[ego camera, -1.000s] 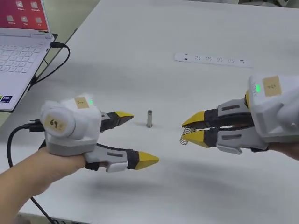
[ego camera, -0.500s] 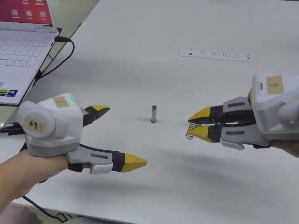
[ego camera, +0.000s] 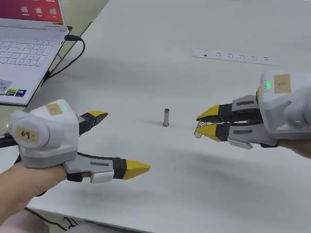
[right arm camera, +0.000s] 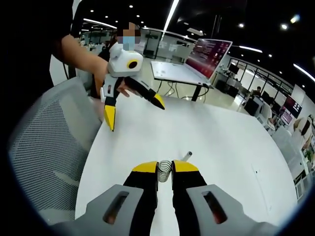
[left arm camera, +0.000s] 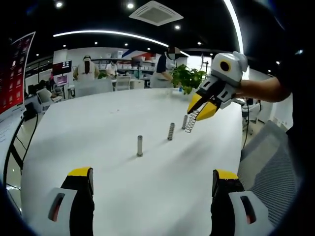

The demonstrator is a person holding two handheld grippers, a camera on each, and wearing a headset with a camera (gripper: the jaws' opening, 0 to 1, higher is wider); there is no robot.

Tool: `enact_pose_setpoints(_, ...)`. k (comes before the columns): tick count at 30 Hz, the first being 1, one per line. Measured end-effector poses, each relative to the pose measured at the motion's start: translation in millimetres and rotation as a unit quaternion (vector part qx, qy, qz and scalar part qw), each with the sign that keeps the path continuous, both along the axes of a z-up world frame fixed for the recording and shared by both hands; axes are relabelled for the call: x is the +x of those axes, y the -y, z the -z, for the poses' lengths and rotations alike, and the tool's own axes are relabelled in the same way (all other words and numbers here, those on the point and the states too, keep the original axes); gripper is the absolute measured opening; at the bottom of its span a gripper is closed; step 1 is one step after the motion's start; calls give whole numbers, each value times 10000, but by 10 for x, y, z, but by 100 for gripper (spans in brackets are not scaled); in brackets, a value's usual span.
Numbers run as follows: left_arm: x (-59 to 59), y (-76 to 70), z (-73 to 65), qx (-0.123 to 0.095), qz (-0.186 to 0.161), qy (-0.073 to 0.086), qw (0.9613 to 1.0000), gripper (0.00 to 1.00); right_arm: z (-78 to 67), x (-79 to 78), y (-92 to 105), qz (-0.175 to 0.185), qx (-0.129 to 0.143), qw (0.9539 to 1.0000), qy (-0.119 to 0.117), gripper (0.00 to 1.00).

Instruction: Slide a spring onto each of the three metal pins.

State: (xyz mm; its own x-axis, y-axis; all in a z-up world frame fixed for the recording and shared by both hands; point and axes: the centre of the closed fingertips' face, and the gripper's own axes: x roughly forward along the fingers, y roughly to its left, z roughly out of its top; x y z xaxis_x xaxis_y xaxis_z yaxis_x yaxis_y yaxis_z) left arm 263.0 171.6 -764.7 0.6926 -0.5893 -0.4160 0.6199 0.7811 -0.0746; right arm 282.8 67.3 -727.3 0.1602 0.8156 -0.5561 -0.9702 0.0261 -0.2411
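A bare metal pin [ego camera: 166, 118] stands upright mid-table; in the left gripper view this pin [left arm camera: 140, 146] is the nearest one, and behind it a second pin [left arm camera: 171, 131] wears a spring. My right gripper [ego camera: 206, 123] is shut on a small spring [ego camera: 198, 132], a short way right of the bare pin and above the table. In its own view the spring [right arm camera: 165, 174] sits between the right gripper's [right arm camera: 165, 166] tips, with the pin [right arm camera: 186, 157] just beyond. My left gripper [ego camera: 118, 141] is open and holds nothing, left of the pin.
A laptop [ego camera: 24, 39] with a black cable [ego camera: 73, 51] sits at the far left. A white power strip [ego camera: 235, 57] lies at the back right. The table's front edge runs just below the left gripper. A grey chair [right arm camera: 49, 147] stands beside the table.
My left gripper has drawn back to the left, away from the bare pin, still open. The right gripper keeps the spring at about the same distance from the pin.
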Motion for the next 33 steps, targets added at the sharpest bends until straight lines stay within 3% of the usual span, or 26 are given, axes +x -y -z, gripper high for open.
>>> enact_pose_setpoints(6,-24,-37,12,10,-25,-23,10000,98,-9,144,-166,28,88,9999,-39,7)
enact_pose_setpoints(7,-29,-53,18,12,-40,-35,10000,98,6,257,-178,47,98,9999,-58,7)
enact_pose_setpoints(14,-41,-99,29,11,-77,-72,9999,98,17,506,-338,224,154,9996,-1,7)
enact_pose_setpoints(17,-43,-101,30,-1,-77,-85,9999,98,-33,597,-444,434,444,9978,-225,7)
enact_pose_setpoints(20,-46,-111,29,2,-84,-87,9999,98,-31,698,-495,562,513,9965,-339,7)
enact_pose_setpoints(23,-47,-123,26,-13,-103,-88,9999,98,-9,754,-537,733,619,9932,-654,7)
enact_pose_setpoints(33,-53,-144,34,-13,-142,-124,9998,98,120,801,-635,626,412,9944,-743,7)
